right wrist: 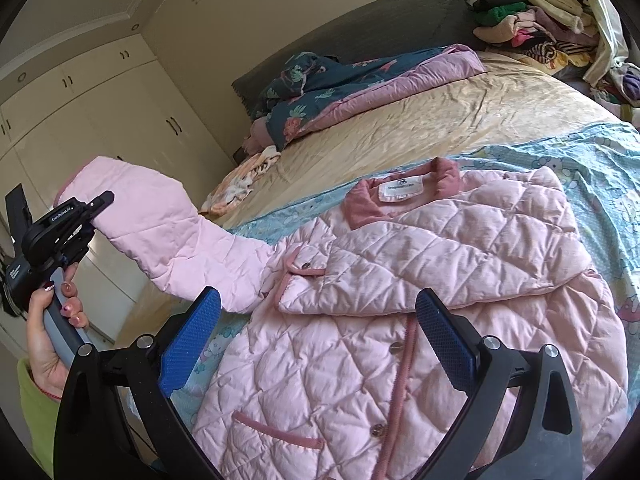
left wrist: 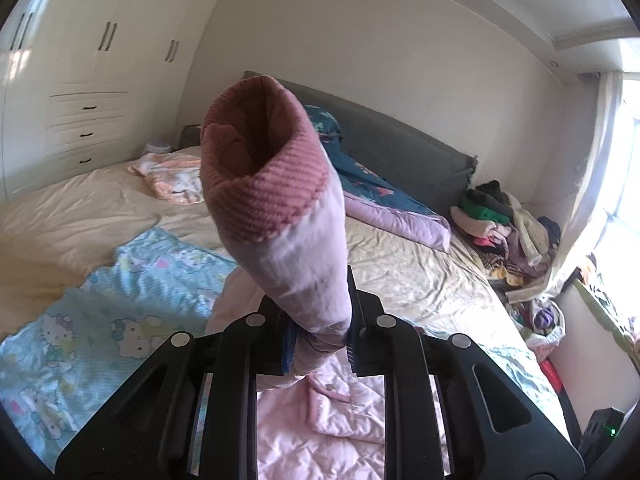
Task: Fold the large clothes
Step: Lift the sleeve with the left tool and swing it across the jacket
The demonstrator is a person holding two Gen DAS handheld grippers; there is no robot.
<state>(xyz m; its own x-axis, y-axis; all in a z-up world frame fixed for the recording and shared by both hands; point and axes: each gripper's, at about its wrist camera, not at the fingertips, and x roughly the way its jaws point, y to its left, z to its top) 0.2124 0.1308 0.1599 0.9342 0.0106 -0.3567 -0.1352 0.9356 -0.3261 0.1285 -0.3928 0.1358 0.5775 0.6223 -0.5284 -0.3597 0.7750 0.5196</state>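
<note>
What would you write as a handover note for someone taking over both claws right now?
Left claw: shut on the pink jacket's sleeve, held up off the bed, cuff pointing away.
Right claw: open, holding nothing, over the jacket's front.
Jacket lies face up on the blue cartoon-print blanket on the bed; its other sleeve is already folded across the chest.
Left to do: lay the held sleeve across the chest, then likely fold the body up.
</note>
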